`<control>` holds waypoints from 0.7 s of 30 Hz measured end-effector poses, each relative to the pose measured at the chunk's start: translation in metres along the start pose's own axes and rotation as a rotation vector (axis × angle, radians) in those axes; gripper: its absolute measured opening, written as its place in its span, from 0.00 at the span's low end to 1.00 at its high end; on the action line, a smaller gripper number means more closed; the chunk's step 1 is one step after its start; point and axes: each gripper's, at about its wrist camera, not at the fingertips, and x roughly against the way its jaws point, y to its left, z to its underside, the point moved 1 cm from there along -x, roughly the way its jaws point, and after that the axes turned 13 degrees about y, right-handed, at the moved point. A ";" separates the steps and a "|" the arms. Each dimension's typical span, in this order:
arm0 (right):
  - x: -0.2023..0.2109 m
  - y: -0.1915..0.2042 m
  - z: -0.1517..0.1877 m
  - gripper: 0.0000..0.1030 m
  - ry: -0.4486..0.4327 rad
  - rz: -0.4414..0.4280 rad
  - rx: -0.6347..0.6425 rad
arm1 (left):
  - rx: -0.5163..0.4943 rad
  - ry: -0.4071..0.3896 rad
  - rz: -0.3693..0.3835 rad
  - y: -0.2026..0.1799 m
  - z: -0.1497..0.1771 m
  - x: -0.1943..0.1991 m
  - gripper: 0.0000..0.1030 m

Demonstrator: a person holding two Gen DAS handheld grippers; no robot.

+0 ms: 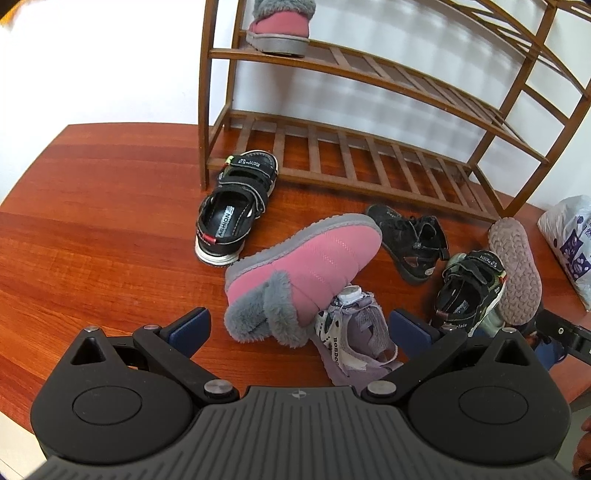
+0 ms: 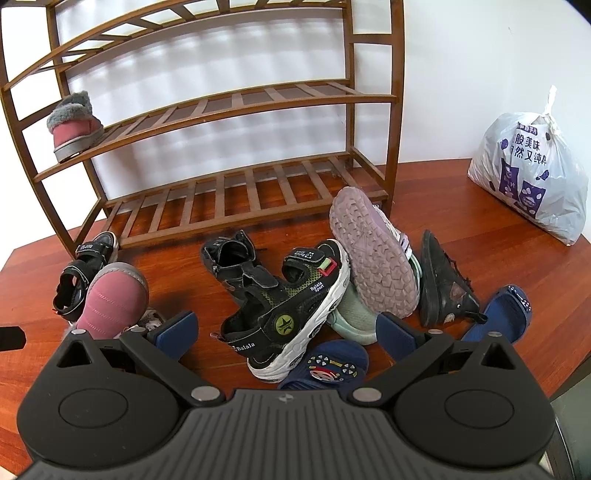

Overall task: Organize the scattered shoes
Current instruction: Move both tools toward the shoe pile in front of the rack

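Two grippers: the left gripper (image 1: 299,328) and the right gripper (image 2: 286,332) each fill the bottom of their own view, jaws spread wide and holding nothing
Left gripper's view: its blue pads (image 1: 190,326) flank the grey fur cuff of a pink padded boot (image 1: 306,266) at centre frame, without touching it
Pink padded boot: lies on its side, leaning on a lilac sneaker (image 1: 354,339) just below it
Second pink boot: its mate (image 1: 280,26) stands on a middle shelf at the top edge of the left view, upper left (image 2: 75,123) in the right view
Rack: the wooden shoe rack (image 2: 229,107) stands against a white wall across the top of both views, its other visible slatted shelves bare
Surface: reddish wooden floor (image 1: 92,221) under all the loose shoes
Black sandal: upright at centre left of the left view (image 1: 236,210), its toe at the rack's front foot
Right gripper's view: a black-and-green sandal marked "Balala" (image 2: 291,306) sits tilted at centre frame, between the blue pads (image 2: 173,330)
Pile at centre right: a lilac shoe sole (image 2: 373,254) faces the lens, leaning over a mint-green shoe (image 2: 354,314)
Black shoes: one behind the sandal (image 2: 229,258), one on its side at right (image 2: 443,284)
Navy slippers: one at bottom centre (image 2: 328,365), one at lower right (image 2: 498,314)
Bag: a knotted white plastic bag (image 2: 532,177) sits at the right edge, well apart from the pile
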 end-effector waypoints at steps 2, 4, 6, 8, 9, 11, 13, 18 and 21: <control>-0.003 0.001 -0.004 1.00 0.005 0.000 -0.002 | -0.003 0.002 -0.001 0.000 -0.002 -0.001 1.00; -0.003 0.000 -0.002 1.00 0.005 0.000 -0.002 | -0.005 0.007 -0.005 0.001 -0.003 -0.003 1.00; -0.002 -0.002 0.004 1.00 0.002 0.000 -0.001 | -0.010 0.006 -0.007 0.002 -0.003 -0.004 1.00; -0.003 -0.003 0.005 1.00 0.001 -0.001 0.000 | -0.016 0.003 -0.009 0.003 -0.003 -0.005 1.00; -0.005 -0.002 0.004 1.00 0.003 -0.001 0.000 | -0.019 0.001 -0.010 0.003 -0.003 -0.005 1.00; -0.007 0.000 0.001 1.00 0.006 0.000 0.001 | -0.025 -0.003 -0.013 0.004 -0.002 -0.006 1.00; -0.010 0.003 -0.003 1.00 0.011 0.001 0.002 | -0.031 -0.007 -0.015 0.004 -0.002 -0.007 1.00; -0.020 0.011 -0.017 1.00 0.024 0.004 0.005 | -0.032 -0.005 -0.012 0.006 -0.005 -0.007 1.00; -0.026 0.016 -0.026 1.00 0.032 0.006 0.007 | -0.030 0.001 -0.021 0.012 -0.007 -0.010 1.00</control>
